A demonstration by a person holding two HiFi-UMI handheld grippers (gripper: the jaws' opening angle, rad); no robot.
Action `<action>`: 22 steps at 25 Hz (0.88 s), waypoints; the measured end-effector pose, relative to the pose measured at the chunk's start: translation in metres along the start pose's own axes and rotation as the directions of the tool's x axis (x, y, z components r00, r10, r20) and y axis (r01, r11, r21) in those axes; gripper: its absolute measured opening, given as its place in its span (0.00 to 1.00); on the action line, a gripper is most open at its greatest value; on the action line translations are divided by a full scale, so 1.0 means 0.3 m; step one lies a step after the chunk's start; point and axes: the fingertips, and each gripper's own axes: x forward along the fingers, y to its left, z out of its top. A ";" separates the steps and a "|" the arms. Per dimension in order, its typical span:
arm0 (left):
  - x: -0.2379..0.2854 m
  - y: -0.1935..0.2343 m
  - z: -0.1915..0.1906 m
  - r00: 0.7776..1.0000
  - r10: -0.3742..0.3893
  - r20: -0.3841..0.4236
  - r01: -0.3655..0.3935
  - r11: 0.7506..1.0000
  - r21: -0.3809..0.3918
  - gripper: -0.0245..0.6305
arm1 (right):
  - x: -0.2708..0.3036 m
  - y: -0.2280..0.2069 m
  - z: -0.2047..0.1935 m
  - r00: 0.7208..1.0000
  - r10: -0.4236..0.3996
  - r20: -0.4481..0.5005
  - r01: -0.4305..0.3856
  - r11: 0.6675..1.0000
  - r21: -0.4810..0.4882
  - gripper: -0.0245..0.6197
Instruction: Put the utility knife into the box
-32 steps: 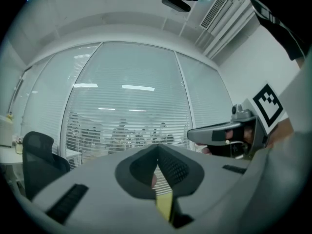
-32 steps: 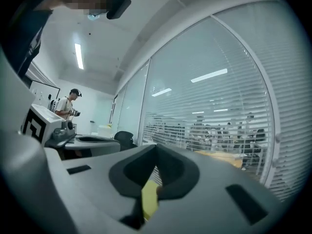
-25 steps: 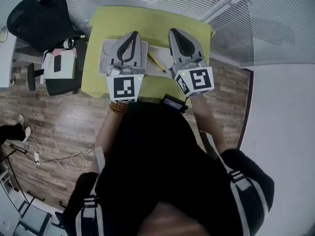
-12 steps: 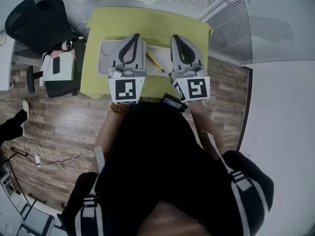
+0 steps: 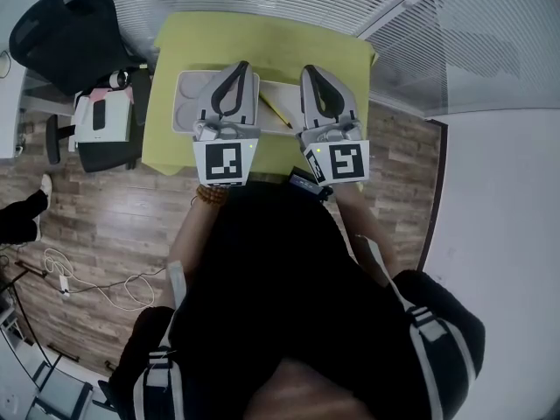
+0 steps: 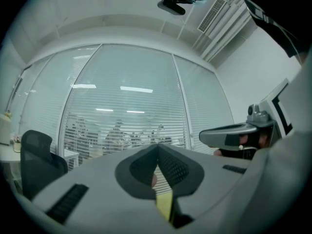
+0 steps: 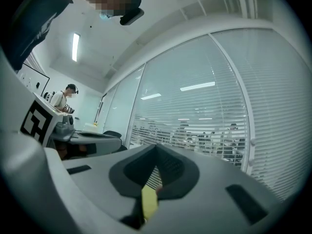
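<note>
A thin yellow utility knife (image 5: pixel 278 112) lies on the green table (image 5: pixel 262 38), on a pale sheet between my two grippers. The white box (image 5: pixel 185 94) sits at the table's left, partly hidden under my left gripper (image 5: pixel 237 65). That gripper is shut and empty above the box's right side. My right gripper (image 5: pixel 313 59) is shut and empty too, just right of the knife. Both gripper views point upward at a glass wall with blinds: the left gripper (image 6: pixel 157 147) and the right gripper (image 7: pixel 156 147) show jaws closed tip to tip. Neither view shows knife or box.
A black office chair (image 5: pixel 70 33) and a seat piled with items (image 5: pixel 105 121) stand left of the table. A small black device (image 5: pixel 304 182) sits at the table's near edge. Cables (image 5: pixel 87 283) lie on the wooden floor. A blinds-covered glass wall runs behind the table.
The left gripper has shifted a little to the right over the box; the right gripper has barely moved. A person's foot at the far left has shifted.
</note>
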 end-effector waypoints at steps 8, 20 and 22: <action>-0.010 -0.001 0.002 1.000 -0.003 0.006 0.003 1.000 -0.012 0.05 | -0.008 -0.014 -0.030 1.000 -0.024 -0.020 0.024 1.000 0.006 0.04; -0.016 -0.030 -0.004 1.000 -0.030 0.003 0.030 1.000 -0.009 0.05 | -0.033 -0.016 -0.041 0.999 -0.037 -0.026 0.037 0.999 0.007 0.04; -0.019 -0.041 -0.014 0.999 -0.042 -0.012 0.042 0.999 -0.006 0.05 | -0.037 -0.016 -0.042 0.999 -0.039 -0.027 0.039 0.999 0.004 0.04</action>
